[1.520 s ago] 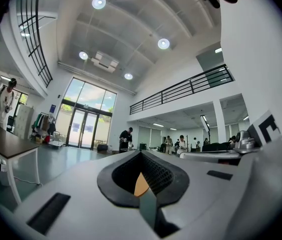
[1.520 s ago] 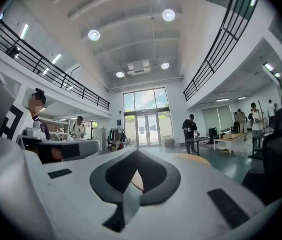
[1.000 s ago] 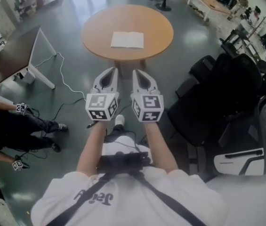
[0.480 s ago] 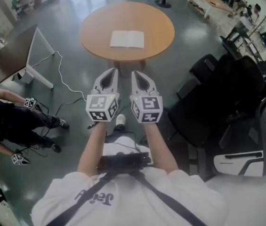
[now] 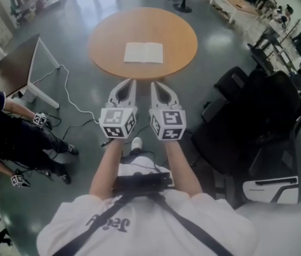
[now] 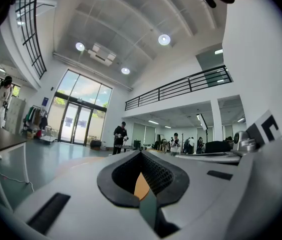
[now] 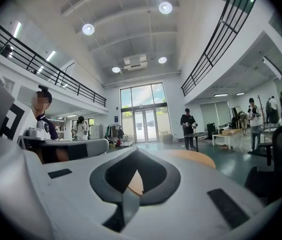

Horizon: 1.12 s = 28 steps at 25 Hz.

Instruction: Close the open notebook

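An open white notebook [image 5: 144, 53] lies flat on the round wooden table [image 5: 107, 36], near its middle. Both grippers are held level side by side, well short of the table's near edge and pointing toward it. My left gripper [image 5: 130, 83] is shut with nothing between its jaws. My right gripper [image 5: 155, 84] is shut too and holds nothing. In the left gripper view the table top [image 6: 141, 185] shows only as an orange sliver through the left gripper [image 6: 140, 154]. In the right gripper view the table [image 7: 193, 157] lies ahead beyond the right gripper [image 7: 137, 151]. The notebook is not visible in either gripper view.
Black office chairs [image 5: 246, 105] and a backpack [image 5: 283, 175] crowd the right side. A dark desk [image 5: 11, 63] with white legs and a floor cable [image 5: 75, 103] stand at the left. A seated person [image 5: 11, 137] with other grippers is at the far left.
Both grippers and the person have moved forward toward the table, which now sits slightly nearer in the head view. The jaws stay shut. The person at the left has shifted.
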Available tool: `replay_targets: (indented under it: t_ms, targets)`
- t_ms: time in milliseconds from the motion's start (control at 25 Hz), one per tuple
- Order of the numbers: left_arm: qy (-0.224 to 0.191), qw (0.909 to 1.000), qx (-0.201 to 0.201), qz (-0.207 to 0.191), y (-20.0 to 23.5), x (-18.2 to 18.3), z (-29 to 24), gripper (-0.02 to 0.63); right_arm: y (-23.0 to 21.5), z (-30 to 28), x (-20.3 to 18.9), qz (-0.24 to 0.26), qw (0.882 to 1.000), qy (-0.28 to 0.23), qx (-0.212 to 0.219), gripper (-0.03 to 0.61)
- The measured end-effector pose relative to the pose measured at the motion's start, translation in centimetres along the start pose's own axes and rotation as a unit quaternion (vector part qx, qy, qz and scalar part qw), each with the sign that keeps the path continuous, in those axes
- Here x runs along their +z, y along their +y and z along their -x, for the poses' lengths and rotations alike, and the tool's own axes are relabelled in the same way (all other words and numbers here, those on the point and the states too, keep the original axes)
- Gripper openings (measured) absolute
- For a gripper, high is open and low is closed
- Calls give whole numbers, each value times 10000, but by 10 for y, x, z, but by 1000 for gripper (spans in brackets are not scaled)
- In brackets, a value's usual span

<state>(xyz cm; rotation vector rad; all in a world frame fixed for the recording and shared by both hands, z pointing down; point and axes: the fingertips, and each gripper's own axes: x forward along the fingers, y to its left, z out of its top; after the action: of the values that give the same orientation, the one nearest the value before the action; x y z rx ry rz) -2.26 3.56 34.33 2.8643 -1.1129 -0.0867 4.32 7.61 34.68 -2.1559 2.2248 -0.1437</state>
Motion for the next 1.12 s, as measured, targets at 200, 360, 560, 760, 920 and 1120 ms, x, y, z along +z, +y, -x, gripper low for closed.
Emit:
replay_targets:
  t_ms: [200, 360, 560, 760, 920, 1120]
  targets:
    - [-146, 9999, -5, 6, 25, 15, -31, 12, -7, -33, 20, 95, 9997, -209, -23, 18]
    - [-212, 9998, -9, 3, 42, 23, -54, 12, -15, -59, 28, 136, 9995, -276, -123, 18]
    - [-265, 9996, 37, -29, 72, 29, -81, 14, -20, -100, 33, 131, 9994, -299, -119, 18]
    - [-344, 9993, 127, -74, 107, 37, -101, 12, -10, -143, 39, 144, 9991, -402, 1, 18]
    - [-361, 9992, 178, -50, 130, 40, -122, 12, -9, -174, 40, 199, 9990, -393, 39, 18]
    - [-175, 9995, 232, 111, 150, 19, -139, 12, -13, -195, 23, 164, 9997, -205, -27, 18]
